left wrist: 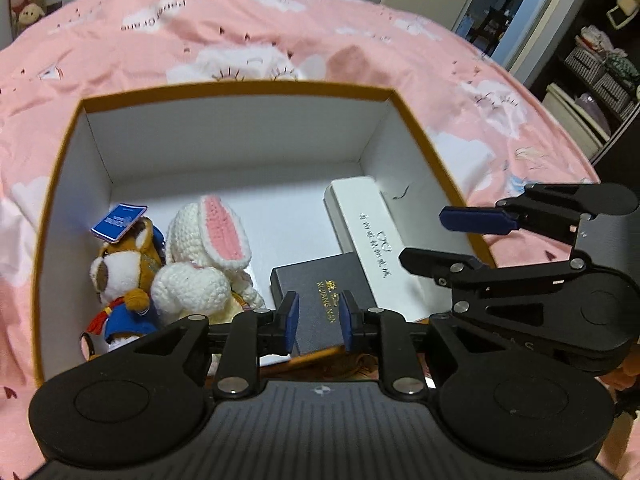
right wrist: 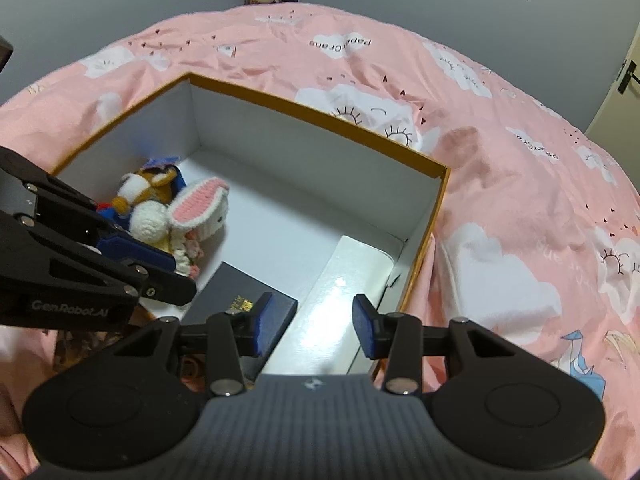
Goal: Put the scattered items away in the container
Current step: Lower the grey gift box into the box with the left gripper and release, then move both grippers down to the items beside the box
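Left gripper, half open and empty, hangs above the dark box; right gripper, wider, empty, above the white case.

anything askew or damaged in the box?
Mostly tidy. The black box lies with one edge propped on the white box, so it sits tilted. There is a small dark scuff on the container wall. No spills.

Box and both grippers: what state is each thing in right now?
Box: open, no lid, on the pink bedspread.
Horse plush: inside, left end.
Crochet rabbit: inside, against the horse.
Dark case: lying flat inside.
White case: flat inside, right side.
Left gripper: open, empty.
Right gripper: open, empty.
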Demonstrator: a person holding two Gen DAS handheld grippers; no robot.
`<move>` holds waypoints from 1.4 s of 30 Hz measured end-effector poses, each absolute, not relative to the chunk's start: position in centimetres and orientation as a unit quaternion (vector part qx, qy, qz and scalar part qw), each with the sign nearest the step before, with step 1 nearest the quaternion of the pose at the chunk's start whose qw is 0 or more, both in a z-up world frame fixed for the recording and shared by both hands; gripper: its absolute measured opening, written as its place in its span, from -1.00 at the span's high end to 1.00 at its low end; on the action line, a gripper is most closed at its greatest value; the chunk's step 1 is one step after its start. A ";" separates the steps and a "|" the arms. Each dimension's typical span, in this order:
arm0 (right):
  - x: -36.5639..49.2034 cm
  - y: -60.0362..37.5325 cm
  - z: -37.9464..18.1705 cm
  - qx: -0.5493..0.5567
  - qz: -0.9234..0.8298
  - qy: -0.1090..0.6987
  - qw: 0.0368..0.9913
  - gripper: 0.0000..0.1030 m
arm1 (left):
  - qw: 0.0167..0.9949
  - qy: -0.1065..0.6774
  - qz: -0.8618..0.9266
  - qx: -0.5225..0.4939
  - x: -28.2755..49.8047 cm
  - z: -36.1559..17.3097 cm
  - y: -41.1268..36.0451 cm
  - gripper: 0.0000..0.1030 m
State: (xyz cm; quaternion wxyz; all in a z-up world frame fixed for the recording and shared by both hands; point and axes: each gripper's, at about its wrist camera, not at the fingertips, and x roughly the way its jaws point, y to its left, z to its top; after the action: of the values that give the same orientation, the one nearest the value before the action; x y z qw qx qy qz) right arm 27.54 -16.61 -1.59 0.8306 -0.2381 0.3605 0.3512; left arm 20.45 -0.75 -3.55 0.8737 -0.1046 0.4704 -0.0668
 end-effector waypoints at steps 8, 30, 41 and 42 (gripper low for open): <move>23.5 -17.7 -0.1 -0.194 0.372 0.338 0.842 0.06 | 0.894 0.437 -0.064 -0.082 17.2 -1.7 -0.1 0.52; 14.6 -15.2 -6.5 -0.295 0.498 0.417 0.701 0.10 | 0.862 0.504 -0.056 0.003 9.1 -5.4 -0.8 0.44; 14.8 -15.6 -8.5 -0.338 0.470 0.483 0.657 0.10 | 0.857 0.512 -0.059 -0.007 7.5 -5.9 -0.1 0.41; 15.0 -16.0 -8.7 -0.332 0.463 0.492 0.658 0.10 | 0.856 0.513 -0.061 -0.008 7.4 -6.0 -0.1 0.40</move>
State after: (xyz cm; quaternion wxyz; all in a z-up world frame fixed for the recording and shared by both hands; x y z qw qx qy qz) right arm 14.98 -15.97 -8.67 0.6580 -0.3319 0.4921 0.4633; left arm 7.42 -0.07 -6.00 0.8562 -0.0075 0.5130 -0.0608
